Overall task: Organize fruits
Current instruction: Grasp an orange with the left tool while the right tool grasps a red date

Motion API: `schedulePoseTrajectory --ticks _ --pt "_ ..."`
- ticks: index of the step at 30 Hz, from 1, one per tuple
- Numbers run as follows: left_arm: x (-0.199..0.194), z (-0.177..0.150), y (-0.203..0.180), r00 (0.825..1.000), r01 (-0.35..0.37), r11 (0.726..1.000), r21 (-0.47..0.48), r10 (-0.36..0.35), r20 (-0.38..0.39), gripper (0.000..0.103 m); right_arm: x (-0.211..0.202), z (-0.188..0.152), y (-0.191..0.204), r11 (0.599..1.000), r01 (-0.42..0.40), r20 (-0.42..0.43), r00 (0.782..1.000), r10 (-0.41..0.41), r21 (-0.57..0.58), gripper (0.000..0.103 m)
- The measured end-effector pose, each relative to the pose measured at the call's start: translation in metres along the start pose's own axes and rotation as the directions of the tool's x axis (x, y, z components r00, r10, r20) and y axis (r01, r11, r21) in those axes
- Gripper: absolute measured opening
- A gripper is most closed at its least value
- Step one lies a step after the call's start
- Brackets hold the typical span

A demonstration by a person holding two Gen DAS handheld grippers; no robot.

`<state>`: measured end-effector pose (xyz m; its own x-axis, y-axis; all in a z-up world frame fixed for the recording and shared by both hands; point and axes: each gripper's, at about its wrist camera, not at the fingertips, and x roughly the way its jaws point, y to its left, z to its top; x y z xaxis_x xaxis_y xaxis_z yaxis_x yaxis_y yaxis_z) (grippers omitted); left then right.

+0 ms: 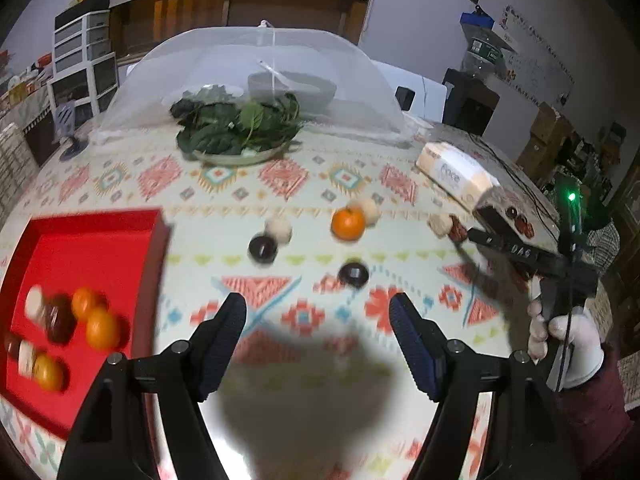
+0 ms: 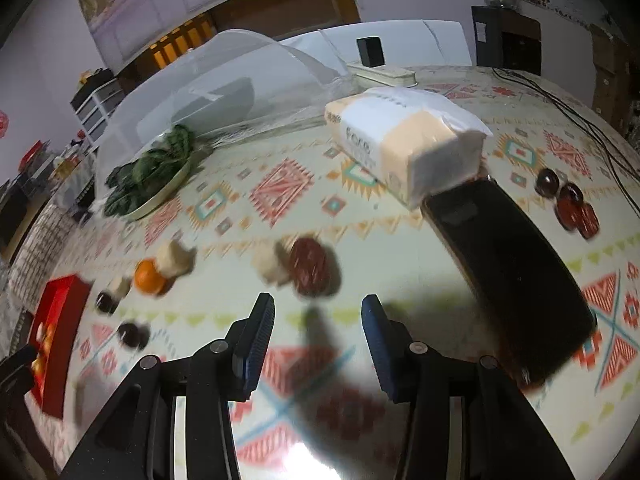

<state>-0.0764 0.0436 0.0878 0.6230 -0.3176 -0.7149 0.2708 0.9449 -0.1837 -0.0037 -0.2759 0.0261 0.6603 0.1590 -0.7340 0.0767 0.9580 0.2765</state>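
A red tray (image 1: 92,240) sat at the bench's (image 1: 280,196) left edge, holding two oranges (image 1: 102,328), a dark fruit (image 1: 59,322), a pale one and a few more too blurred to count. Loose on the bench's middle lay one orange (image 1: 348,223), two dark round fruits (image 1: 263,249), three pale ones (image 1: 279,229) and a red date (image 2: 310,266); four dark red fruits (image 2: 570,204) clustered toward the right edge. A plate of greens (image 1: 240,128) stood at the far side under a mesh cover (image 1: 256,76); a tissue pack (image 2: 404,140) lay to its right. The left tongs (image 1: 318,312) hung released and empty above the cloth. The right tongs (image 2: 318,312) were also released, gripping nothing, the date just beyond their tips.
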Motion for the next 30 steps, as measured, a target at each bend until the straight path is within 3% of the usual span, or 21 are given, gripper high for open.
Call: schedulePoseTrajectory --ticks 7,14,18,21,22,23,24,25,30 --pt "0.059 0.038 -0.005 0.998 0.03 1.0 0.003 -0.03 -0.05 0.073 0.028 0.009 0.008 0.997 0.035 -0.034 0.999 -0.038 -0.072 0.042" --pt "0.121 0.053 -0.02 0.994 0.035 0.998 0.056 -0.029 -0.101 0.073 0.037 0.011 0.007 0.996 -0.037 -0.023 0.999 0.035 -0.08 0.041" --pt "0.142 0.06 -0.026 0.994 0.031 0.996 0.084 -0.022 -0.111 0.073 0.038 0.011 0.009 0.995 -0.059 -0.029 0.998 0.057 -0.081 0.029" --pt "0.156 0.059 -0.03 0.991 0.02 0.993 0.118 -0.004 -0.133 0.073 0.038 0.011 0.011 0.994 -0.057 -0.028 0.998 0.054 -0.09 0.029" --pt "0.159 0.057 -0.031 0.99 0.009 0.992 0.127 0.009 -0.14 0.065 0.037 0.01 0.01 0.994 -0.057 -0.026 0.998 0.055 -0.088 0.029" --pt "0.162 0.056 -0.032 0.989 0.009 0.991 0.133 0.01 -0.148 0.051 0.037 0.011 0.01 0.995 -0.059 -0.024 0.998 0.057 -0.085 0.029" --pt "0.161 0.055 -0.034 0.991 -0.006 0.989 0.148 0.026 -0.135 0.048 0.036 0.011 0.009 0.995 -0.061 -0.022 0.998 0.06 -0.08 0.029" --pt "0.161 0.055 -0.034 0.99 0.0 0.989 0.147 0.021 -0.141 0.037 0.036 0.011 0.008 0.995 -0.063 -0.022 0.998 0.061 -0.077 0.029" --pt "0.154 0.055 -0.036 0.991 -0.011 0.989 0.147 0.03 -0.128 0.036 0.034 0.011 0.008 0.996 -0.054 -0.011 0.998 0.054 -0.074 0.029"
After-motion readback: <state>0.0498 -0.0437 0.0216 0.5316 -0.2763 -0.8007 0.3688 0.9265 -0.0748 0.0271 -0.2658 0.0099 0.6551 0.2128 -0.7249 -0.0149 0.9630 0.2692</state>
